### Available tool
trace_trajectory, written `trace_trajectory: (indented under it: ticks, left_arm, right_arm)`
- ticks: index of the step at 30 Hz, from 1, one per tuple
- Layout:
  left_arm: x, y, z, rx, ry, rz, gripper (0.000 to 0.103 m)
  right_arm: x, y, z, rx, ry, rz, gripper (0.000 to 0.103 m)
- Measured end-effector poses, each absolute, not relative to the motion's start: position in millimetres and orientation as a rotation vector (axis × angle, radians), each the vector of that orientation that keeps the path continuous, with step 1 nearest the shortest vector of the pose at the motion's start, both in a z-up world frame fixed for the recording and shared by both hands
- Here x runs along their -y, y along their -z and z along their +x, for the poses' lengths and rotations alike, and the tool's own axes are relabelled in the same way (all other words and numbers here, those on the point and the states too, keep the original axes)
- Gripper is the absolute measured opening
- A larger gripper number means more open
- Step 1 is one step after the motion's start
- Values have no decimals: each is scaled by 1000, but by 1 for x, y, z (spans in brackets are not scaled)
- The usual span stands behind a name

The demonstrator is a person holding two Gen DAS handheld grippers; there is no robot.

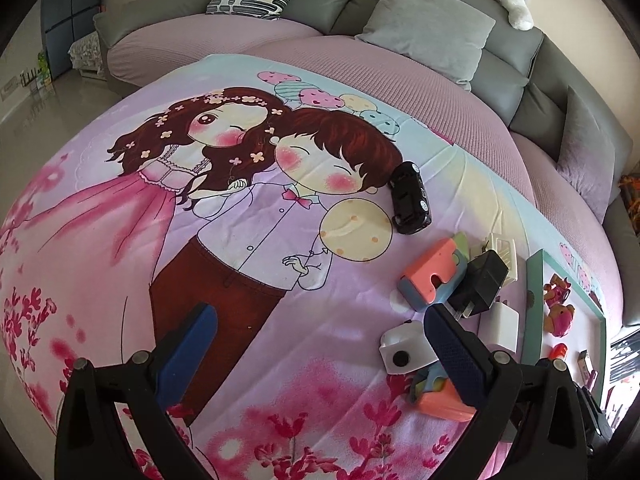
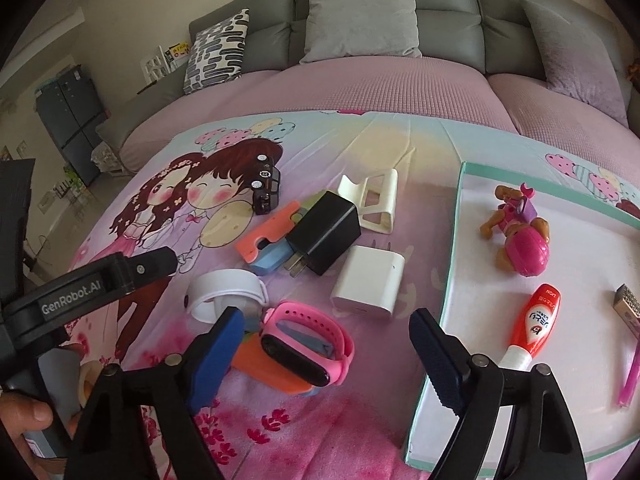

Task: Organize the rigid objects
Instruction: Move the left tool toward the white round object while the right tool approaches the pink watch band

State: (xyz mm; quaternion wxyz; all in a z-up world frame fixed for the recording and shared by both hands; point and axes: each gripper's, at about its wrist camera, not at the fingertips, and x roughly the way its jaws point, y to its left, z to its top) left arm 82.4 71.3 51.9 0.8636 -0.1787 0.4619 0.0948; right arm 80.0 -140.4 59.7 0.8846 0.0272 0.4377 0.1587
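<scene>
Watch first: the pink rubber-strapped smart watch with a black oblong face lies on the printed cartoon bedsheet, just in front of my right tool and a little toward its left finger. Its black face runs slantwise, from upper left down to lower right in the right wrist view, so I judge that I must roll the wrist a bit before the pads can meet the strap squarely. The watch rests partly on an orange flat plastic piece. My right tool is released, the fingers stand apart and touch nothing.

My left tool is also released and empty. It hovers over bare sheet, and the pile is on its right side, so I think the right hand is the nearer one for the watch.

The shallow white tray with a green rim lies just right of the pile. It already holds a pink toy dog figure and a red and white tube. The white square charger and the black square charger are not yet inside it.

The surface is soft and a little wrinkled, not a bench. Behind it stands a grey sofa with cushions.
</scene>
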Motion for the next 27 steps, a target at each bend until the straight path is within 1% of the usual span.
trace_trajectory:
  ticks: [2,7,9,11,19,22,25,27]
  left_arm:
    - [-72,-51,83,-969,-193,-384,103]
    - [-70,-47,85,-976,-163,-401,103]
    - [-67,-45,87,-983,-152,-404,103]
    - [-65,-41,89,-997,-139,-412,103]
    - [-49,-30,96,-1026,-43,-453,103]
    - [-43,-29,98,-1026,-20,-457,103]
    - [-40,-29,98,-1027,0,-462,100]
    - [-37,-28,98,-1028,14,-460,96]
  right_arm:
    - [137,-62,78,-902,-344,53,87]
    - [131,-48,81,-956,-349,39,85]
    - [129,-43,82,-974,-357,45,78]
    - [128,-38,83,-993,-368,55,76]
    - [129,-30,88,-1024,-375,96,75]
    - [132,-31,88,-1022,-371,114,72]
    - [134,-32,89,-1020,-369,126,70]
    - [136,-33,89,-1020,-368,133,67]
